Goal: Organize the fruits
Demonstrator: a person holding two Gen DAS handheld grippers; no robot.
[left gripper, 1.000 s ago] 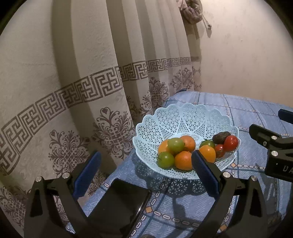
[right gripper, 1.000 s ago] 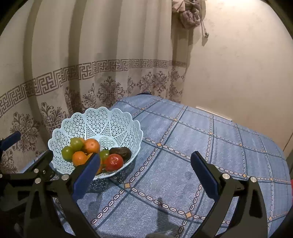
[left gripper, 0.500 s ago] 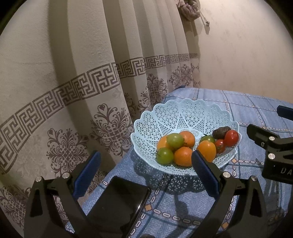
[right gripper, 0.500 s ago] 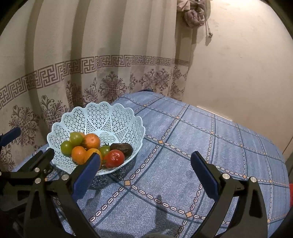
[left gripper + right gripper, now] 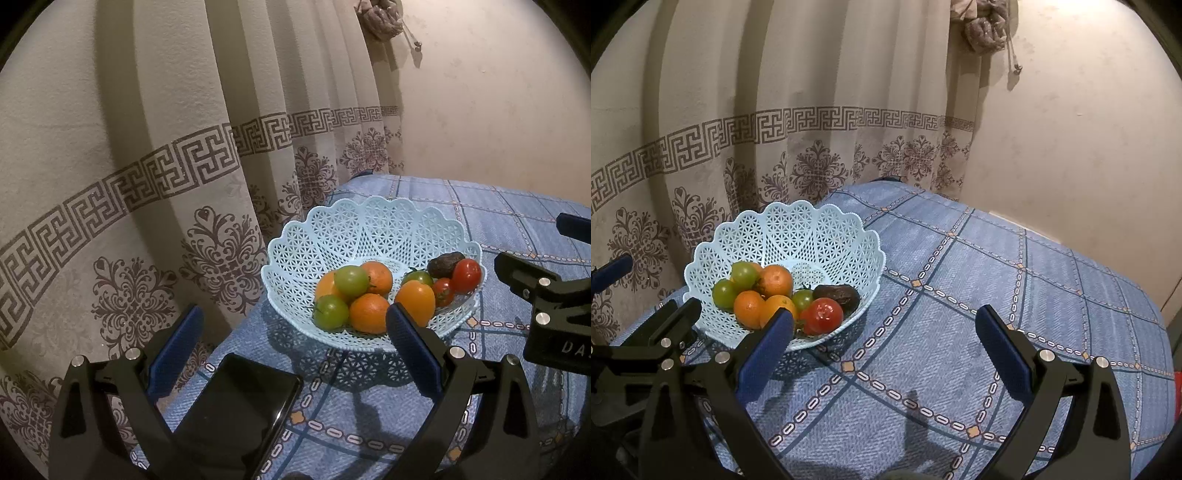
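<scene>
Right wrist view: lattice basket (image 5: 827,236) of oranges (image 5: 774,280), tomatoes (image 5: 823,316) (both grippers' fingers (image 5: 764,350) spread, empty).

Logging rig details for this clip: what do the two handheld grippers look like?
Both look alike: the left gripper and right gripper have matte black angular frames with silver screw heads and blue pads lining the fingers. The right gripper's side carries white lettering, partly cut off. No hands or sleeves show.
</scene>
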